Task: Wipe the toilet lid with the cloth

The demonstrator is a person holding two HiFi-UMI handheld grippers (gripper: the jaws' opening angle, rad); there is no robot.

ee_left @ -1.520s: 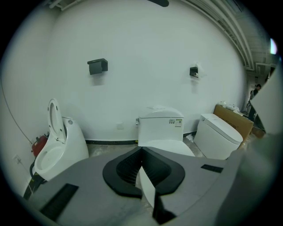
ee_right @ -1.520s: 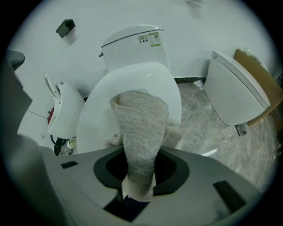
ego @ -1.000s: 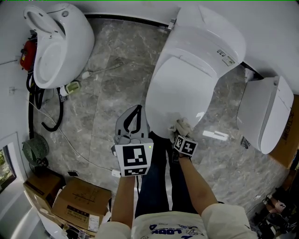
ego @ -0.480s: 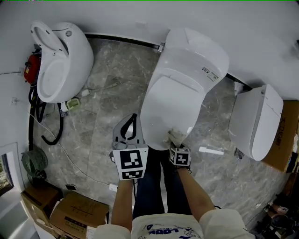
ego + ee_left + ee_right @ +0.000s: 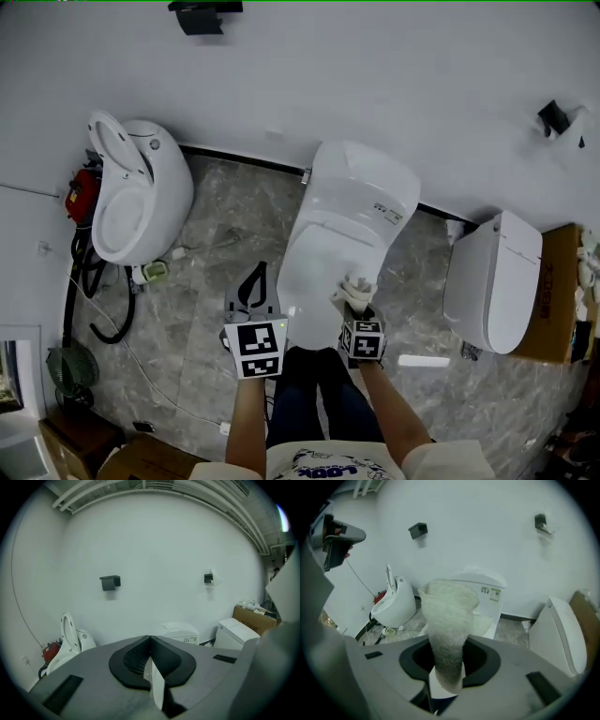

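Pinching the cloth over the front of the toilet lid

Holds the right gripper out over the near right edge of the closed toilet lid, jaws pressed together on a pale, fuzzy cloth. Lets the cloth stand up out of the jaws in a loose fan, wider at its free end. From the head view, places the cloth over the lid's front rim. Cannot tell from any view whether cloth and lid actually touch.

Carries the left gripper just beside the bowl's left flank, off the lid and above the grey marbled floor. Has its jaws closed tip to tip on themselves.

Stands facing the white wall, dark-trousered legs just short of the bowl's front.

Shares the room with two more toilets. Finds the left-hand toilet well apart, its seat lid raised, with a red object tucked against its far side. Finds the right-hand toilet nearer, lid down, just beside a cardboard box.

Leaves a white strip lying flat on the floor between the legs and the right-hand toilet. Shows a small fan low at the left edge and a black bracket high on the wall.
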